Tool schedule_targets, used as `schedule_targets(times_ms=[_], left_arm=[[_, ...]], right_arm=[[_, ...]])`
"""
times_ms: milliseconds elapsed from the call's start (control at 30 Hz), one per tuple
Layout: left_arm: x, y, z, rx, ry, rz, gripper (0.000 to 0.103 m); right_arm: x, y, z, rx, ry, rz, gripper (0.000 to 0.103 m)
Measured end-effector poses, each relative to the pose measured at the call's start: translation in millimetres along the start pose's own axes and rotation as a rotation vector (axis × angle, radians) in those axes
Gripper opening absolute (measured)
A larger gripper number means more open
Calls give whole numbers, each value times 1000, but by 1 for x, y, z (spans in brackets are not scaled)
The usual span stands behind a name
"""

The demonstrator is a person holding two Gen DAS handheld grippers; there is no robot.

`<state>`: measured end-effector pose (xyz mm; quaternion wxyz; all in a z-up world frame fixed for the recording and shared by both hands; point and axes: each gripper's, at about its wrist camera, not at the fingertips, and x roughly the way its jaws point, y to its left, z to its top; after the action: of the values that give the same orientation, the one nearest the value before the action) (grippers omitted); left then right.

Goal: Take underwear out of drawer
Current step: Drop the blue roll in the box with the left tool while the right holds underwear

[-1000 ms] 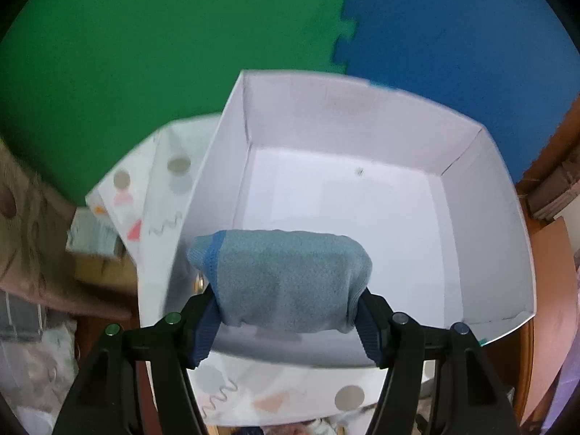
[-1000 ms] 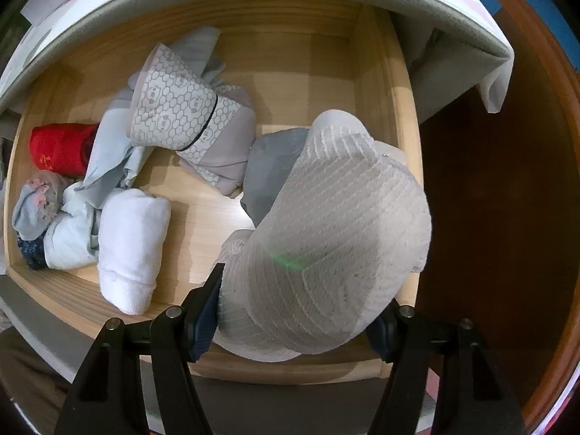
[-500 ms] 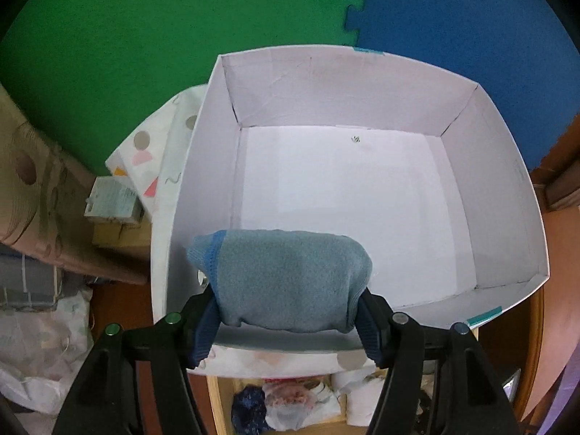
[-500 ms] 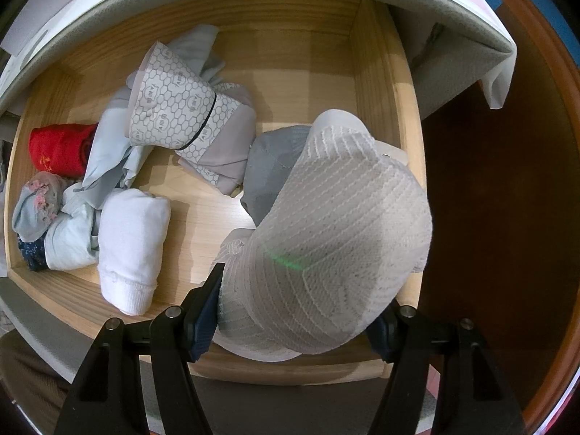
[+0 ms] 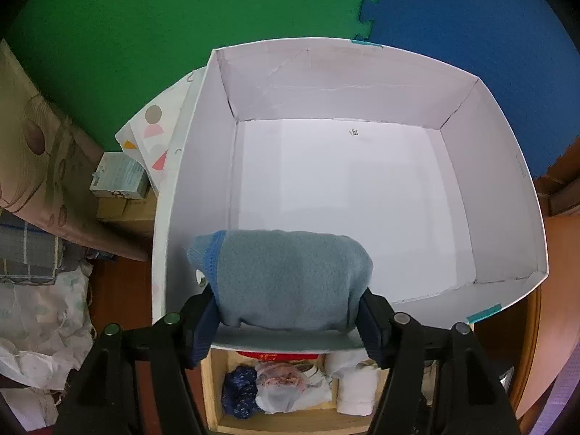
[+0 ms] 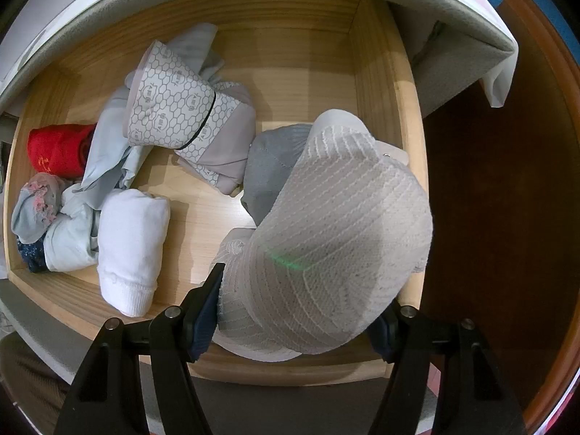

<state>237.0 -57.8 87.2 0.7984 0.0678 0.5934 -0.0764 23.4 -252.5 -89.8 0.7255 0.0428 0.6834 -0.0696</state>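
Note:
My left gripper [image 5: 290, 317] is shut on a rolled grey-blue underwear [image 5: 286, 277] and holds it over the near edge of a white cardboard box [image 5: 195, 166]. My right gripper [image 6: 301, 320] is shut on a white ribbed underwear roll [image 6: 333, 253], held above the right side of the open wooden drawer [image 6: 384, 108]. In the drawer lie a honeycomb-print roll [image 6: 181, 108], a grey roll [image 6: 272, 166], a white roll [image 6: 130, 243], a red roll [image 6: 58, 148] and pale blue pieces [image 6: 72, 232]. The drawer also shows below the box in the left wrist view [image 5: 214, 391].
The box stands on a patterned cloth [image 5: 156, 134] over green [image 5: 181, 11] and blue [image 5: 453, 7] foam mats. Small cartons [image 5: 119, 177], a patterned cushion [image 5: 40, 159] and bags [image 5: 40, 330] lie at the left. A dark wooden floor [image 6: 489, 235] lies right of the drawer.
The left gripper has moved back and up with the grey-blue underwear, so the whole box and the drawer below it show. The right gripper has stayed almost still.

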Motion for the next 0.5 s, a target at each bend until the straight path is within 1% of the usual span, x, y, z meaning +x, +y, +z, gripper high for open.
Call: schedule_targets(times_ms=[167, 300, 367, 500], left_arm=[[1, 6, 4, -34, -28, -37, 70], [2, 8, 7, -39, -23, -80, 72], [1, 7, 7, -29, -27, -105, 72], [-8, 5, 8, -12, -58, -111, 74]], right_arm=[[0, 1, 1, -2, -1, -1, 65], [0, 1, 1, -2, -1, -1, 65], [0, 2, 1, -2, -2, -1, 65], [1, 3, 1, -2, -2, -3, 65]])
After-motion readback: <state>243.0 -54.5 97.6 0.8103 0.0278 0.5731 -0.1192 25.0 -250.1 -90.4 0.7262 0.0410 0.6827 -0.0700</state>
